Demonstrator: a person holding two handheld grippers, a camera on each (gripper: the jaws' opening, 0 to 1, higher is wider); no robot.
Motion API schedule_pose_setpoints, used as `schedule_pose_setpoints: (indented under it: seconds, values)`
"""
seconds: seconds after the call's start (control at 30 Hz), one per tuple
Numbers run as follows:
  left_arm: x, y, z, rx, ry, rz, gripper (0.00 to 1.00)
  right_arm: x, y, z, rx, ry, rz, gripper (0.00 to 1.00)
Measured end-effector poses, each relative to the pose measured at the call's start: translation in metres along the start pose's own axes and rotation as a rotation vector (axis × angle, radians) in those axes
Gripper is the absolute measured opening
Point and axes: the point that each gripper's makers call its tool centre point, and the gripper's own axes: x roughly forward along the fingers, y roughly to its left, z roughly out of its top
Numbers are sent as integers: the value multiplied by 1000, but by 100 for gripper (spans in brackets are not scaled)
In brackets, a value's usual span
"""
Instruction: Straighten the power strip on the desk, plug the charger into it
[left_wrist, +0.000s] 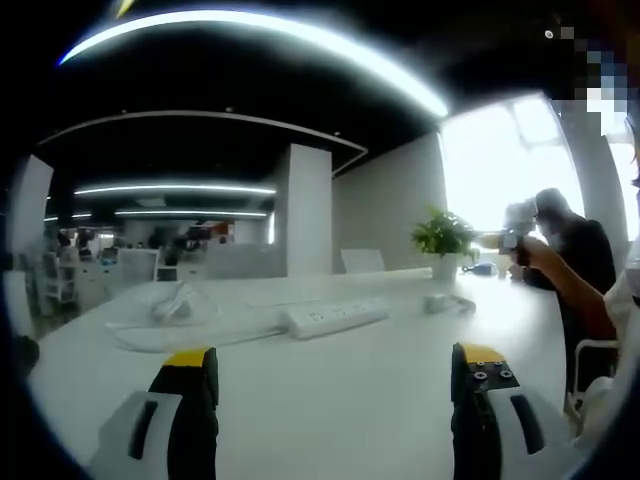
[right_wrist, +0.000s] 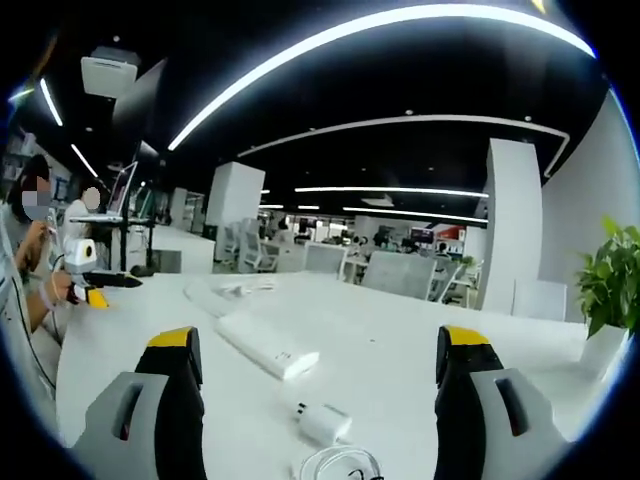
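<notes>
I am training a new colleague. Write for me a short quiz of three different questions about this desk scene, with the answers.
1. True or false: the long white plastic power strip lies on the white desk.
2. In the right gripper view, what is nearest to the right gripper? A) small white charger block B) green potted plant C) a red mug
3. Fill in: both the left gripper and the right gripper are ____ and hold nothing.

Key: 1 true; 2 A; 3 open.

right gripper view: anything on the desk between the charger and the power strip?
No. In the right gripper view, only bare desk lies between the charger and the power strip.
</notes>
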Motion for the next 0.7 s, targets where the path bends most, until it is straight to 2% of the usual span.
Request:
schedule_pose_setpoints:
  seconds: [0.13, 0.4, 0.53, 0.7]
  values:
    - [1, 1, 0, -3, 0, 1, 99, 7, -8, -3, -53, 12, -9, 97]
    - [-1, 1, -1, -3, -2, 3, 99, 20, -18, -8, 1, -14, 17, 98]
    - [-2, 2, -1, -2, -1, 5, 99, 25, -25, -16, -26, 14, -1, 98]
    - [-2, 4, -1, 0, 3, 7, 99, 30, -29, -25, -20, 14, 23, 98]
